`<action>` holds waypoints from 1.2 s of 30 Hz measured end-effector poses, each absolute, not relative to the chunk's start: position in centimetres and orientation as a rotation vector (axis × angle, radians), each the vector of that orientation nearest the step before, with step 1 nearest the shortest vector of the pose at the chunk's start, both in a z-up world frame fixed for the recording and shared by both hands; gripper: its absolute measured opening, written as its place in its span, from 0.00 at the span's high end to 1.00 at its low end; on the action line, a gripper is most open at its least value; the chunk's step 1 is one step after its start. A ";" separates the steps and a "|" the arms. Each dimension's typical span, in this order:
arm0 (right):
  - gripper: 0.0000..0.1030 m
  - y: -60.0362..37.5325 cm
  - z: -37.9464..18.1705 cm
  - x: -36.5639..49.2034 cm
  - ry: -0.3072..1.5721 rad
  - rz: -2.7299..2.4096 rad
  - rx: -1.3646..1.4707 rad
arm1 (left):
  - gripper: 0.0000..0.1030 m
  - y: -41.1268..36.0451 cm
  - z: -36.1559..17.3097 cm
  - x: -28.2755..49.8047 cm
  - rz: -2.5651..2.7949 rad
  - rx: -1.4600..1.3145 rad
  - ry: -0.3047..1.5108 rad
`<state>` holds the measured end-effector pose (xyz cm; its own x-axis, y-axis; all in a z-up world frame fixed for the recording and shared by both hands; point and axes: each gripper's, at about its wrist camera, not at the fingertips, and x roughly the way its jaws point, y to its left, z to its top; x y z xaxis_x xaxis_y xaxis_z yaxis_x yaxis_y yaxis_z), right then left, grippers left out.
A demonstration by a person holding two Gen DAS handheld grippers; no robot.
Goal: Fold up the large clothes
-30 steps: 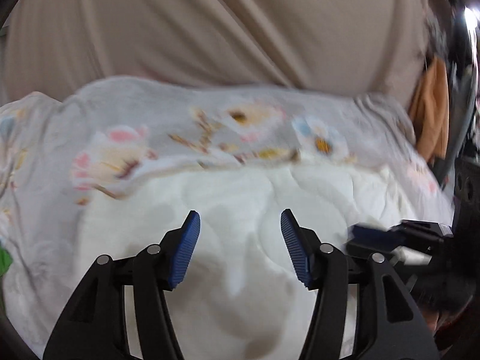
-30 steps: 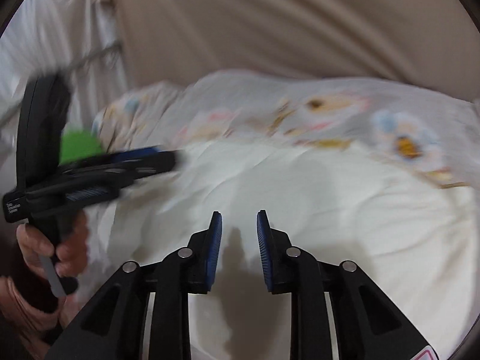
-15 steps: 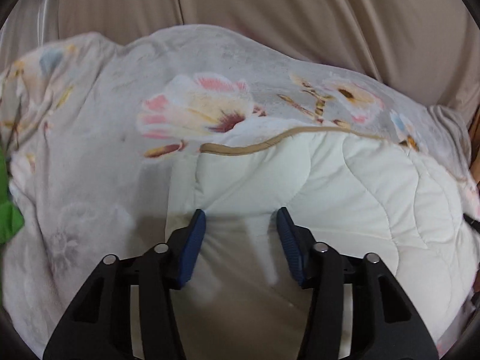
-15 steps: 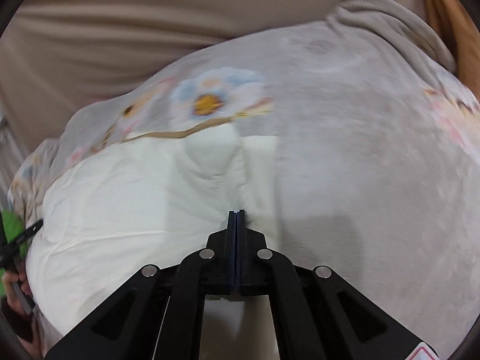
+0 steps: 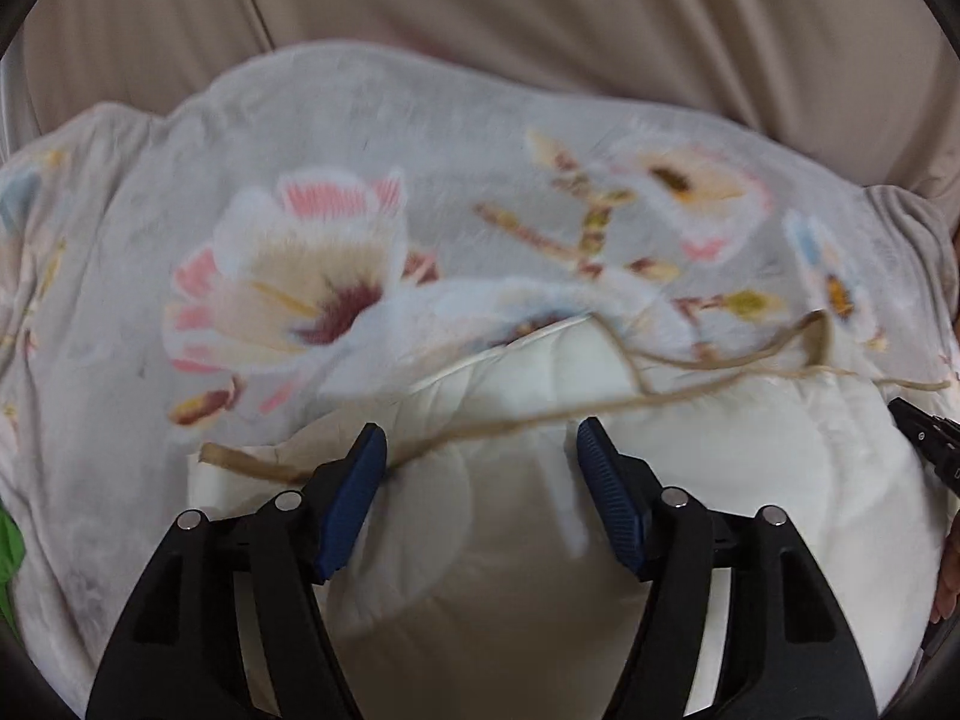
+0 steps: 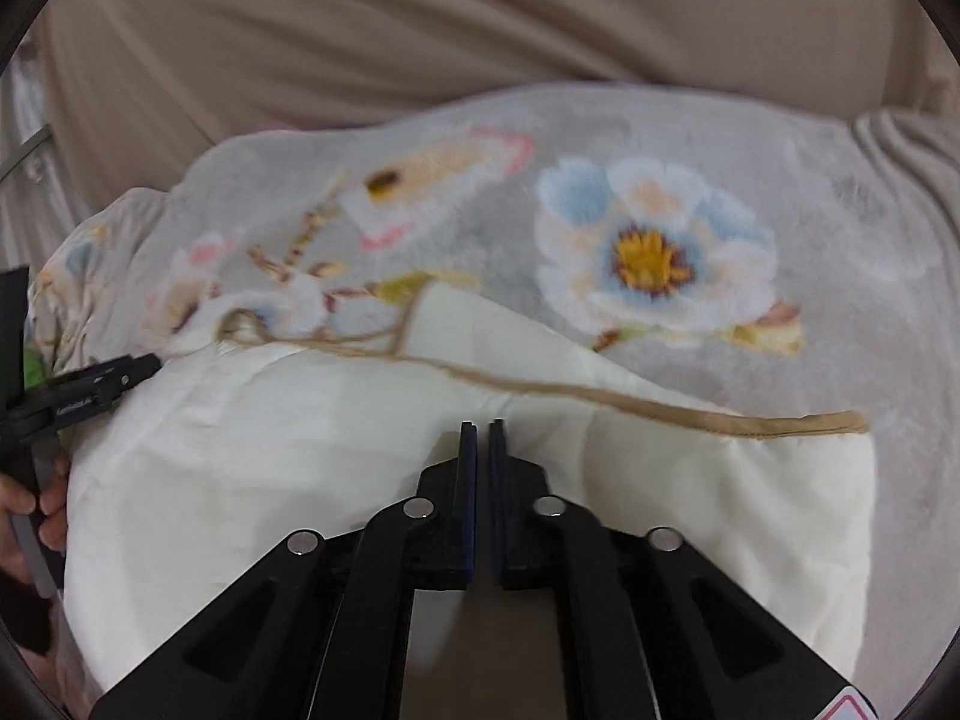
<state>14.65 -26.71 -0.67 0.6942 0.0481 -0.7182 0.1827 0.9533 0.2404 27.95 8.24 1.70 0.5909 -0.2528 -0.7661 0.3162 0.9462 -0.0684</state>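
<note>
A large quilted blanket lies on the bed, cream inner side (image 5: 522, 540) up, with a tan trimmed edge (image 5: 540, 420) and a grey flower-printed outer side (image 5: 288, 276). My left gripper (image 5: 480, 468) is open over the cream part, its blue pads either side of the trim. My right gripper (image 6: 483, 468) is shut on a fold of the cream quilt (image 6: 336, 450), just below the tan trim (image 6: 690, 414). The grey floral side (image 6: 654, 252) spreads beyond it. The left gripper (image 6: 90, 396) shows at the right wrist view's left edge.
A beige draped cloth (image 5: 480, 30) hangs behind the bed, also in the right wrist view (image 6: 420, 30). Something green (image 5: 9, 552) sits at the left edge. The right gripper's tip (image 5: 927, 438) shows at the left wrist view's right edge.
The right gripper closed on the cream quilt and has lifted its edge, so the trim now folds and rumples. The left gripper stayed open and shifted over the trim.
</note>
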 end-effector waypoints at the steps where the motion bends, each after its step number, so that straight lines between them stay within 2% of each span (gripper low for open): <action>1: 1.00 -27.7 -1.3 15.1 0.814 -0.062 0.355 | 0.36 8.5 1.1 28.7 -0.337 0.060 0.893; 10: 1.00 -29.3 -3.6 17.1 0.823 -0.064 0.449 | 0.28 7.5 -1.0 31.0 -0.327 0.059 0.896; 16: 1.00 -30.0 -3.0 17.0 0.808 -0.057 0.472 | 0.31 8.0 -0.2 30.8 -0.350 0.049 0.885; 17: 0.98 -29.9 -2.0 16.0 0.789 -0.067 0.458 | 0.31 8.8 0.5 30.4 -0.356 0.024 0.872; 20: 0.75 -30.3 1.4 11.5 0.698 -0.101 0.389 | 0.29 12.7 4.0 27.8 -0.343 -0.044 0.781; 21: 0.58 -30.9 2.3 10.1 0.671 -0.116 0.379 | 0.24 14.7 5.3 26.8 -0.335 -0.071 0.759; 22: 0.47 -31.6 3.0 8.3 0.638 -0.142 0.370 | 0.18 16.1 5.9 26.3 -0.327 -0.089 0.754; 24: 0.45 -33.1 3.5 6.0 0.616 -0.192 0.352 | 0.13 19.2 6.3 25.7 -0.307 -0.143 0.767; 29: 0.43 -36.0 0.2 6.8 0.716 -0.200 0.481 | 0.15 20.0 2.6 27.3 -0.386 -0.286 0.945; 30: 0.50 -35.9 -0.5 7.2 0.735 -0.206 0.482 | 0.22 19.4 2.0 27.5 -0.411 -0.305 0.955; 31: 0.71 -35.7 -1.0 7.8 0.755 -0.206 0.476 | 0.36 18.9 1.7 27.5 -0.417 -0.293 0.958; 32: 0.81 -35.5 -1.1 8.3 0.761 -0.191 0.479 | 0.45 18.2 1.7 27.5 -0.403 -0.261 0.952; 33: 0.88 -35.1 -0.8 8.0 0.746 -0.189 0.480 | 0.69 17.7 2.0 27.5 -0.399 -0.234 0.935; 34: 0.90 -34.9 0.1 7.9 0.713 -0.194 0.463 | 0.86 17.4 2.5 27.5 -0.408 -0.220 0.917; 36: 0.91 -34.5 2.2 7.2 0.634 -0.193 0.436 | 0.90 17.3 4.1 27.9 -0.414 -0.230 0.875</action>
